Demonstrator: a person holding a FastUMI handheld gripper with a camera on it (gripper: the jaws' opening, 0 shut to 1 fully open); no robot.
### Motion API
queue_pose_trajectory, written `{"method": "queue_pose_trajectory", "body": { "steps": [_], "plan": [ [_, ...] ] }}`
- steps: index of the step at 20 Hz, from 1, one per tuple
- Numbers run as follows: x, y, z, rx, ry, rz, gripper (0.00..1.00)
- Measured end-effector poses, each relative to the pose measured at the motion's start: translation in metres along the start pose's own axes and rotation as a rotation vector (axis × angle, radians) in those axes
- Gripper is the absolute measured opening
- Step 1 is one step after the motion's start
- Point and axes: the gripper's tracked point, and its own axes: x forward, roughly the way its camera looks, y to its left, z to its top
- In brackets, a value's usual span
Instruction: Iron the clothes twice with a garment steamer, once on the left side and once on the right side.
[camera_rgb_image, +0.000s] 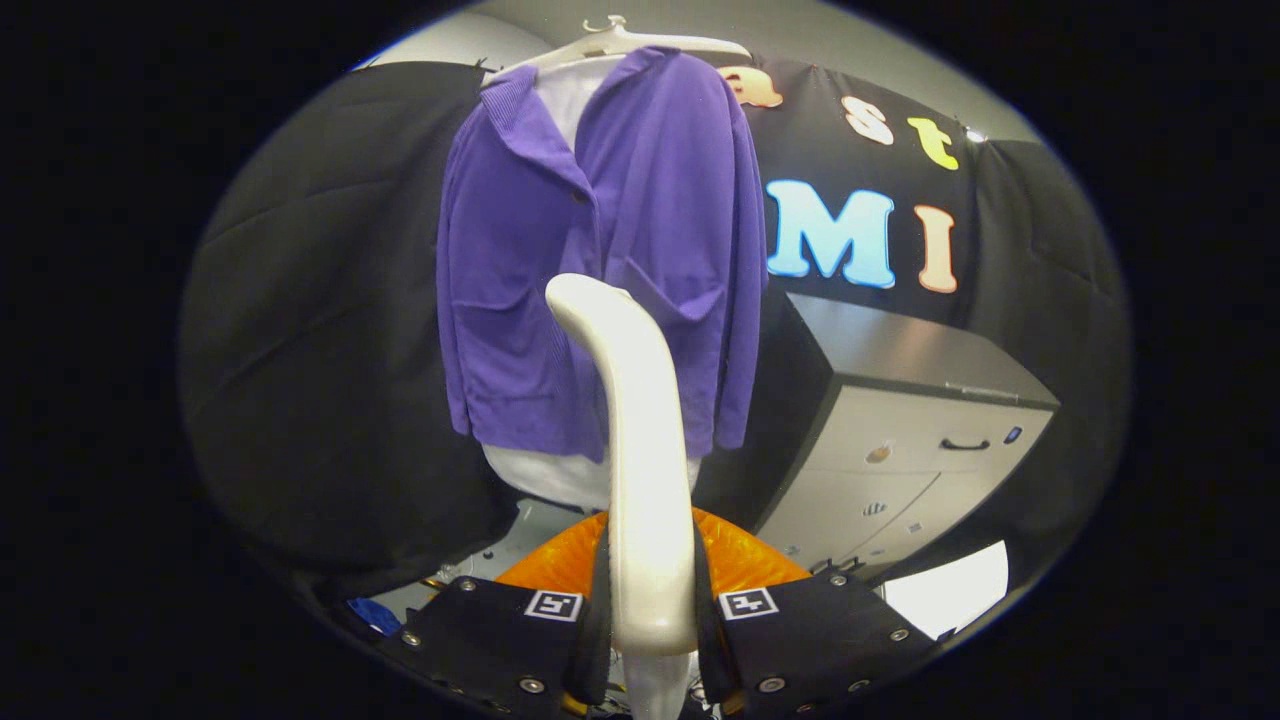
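Cloth of the booth wall (320, 330), black and creased, hangs well to the left of the claw and beyond it. Nearer, just left of the left finger, a small blue object (372, 614) lies low on a pale surface; what it is cannot be told. The claw (650, 610) itself is pinching the white handle of the garment steamer (640, 450), both fingers pressed against its sides, and the handle rises between them and curves forward at its top toward the clothes. Behind the handle, just ahead of the fingers, an orange rounded part (745, 560) shows on either side of it; whether it belongs to the steamer cannot be told. Straight ahead and above the claw, beyond the handle's tip, a purple jacket (600, 250) hangs on a white hanger (620, 45) over a white garment (545, 475), whose hem shows below the jacket and whose collar shows at the neck. The jacket has a collar and two front pockets, and the steamer's tip overlaps its lower front in the view; whether they touch cannot be told. To the right of the claw and beyond it stands a grey cabinet (900, 430) with a dark handle on its front.
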Motion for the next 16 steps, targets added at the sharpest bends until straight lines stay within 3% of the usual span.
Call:
{"method": "queue_pose_trajectory", "body": {
  "steps": [9,16],
  "plan": [
    [-0.017,0.065,0.177,-0.050,-0.370,0.054,0.35],
    [-0.006,0.109,0.247,-0.159,-0.536,0.029,0.35]
  ]
}}
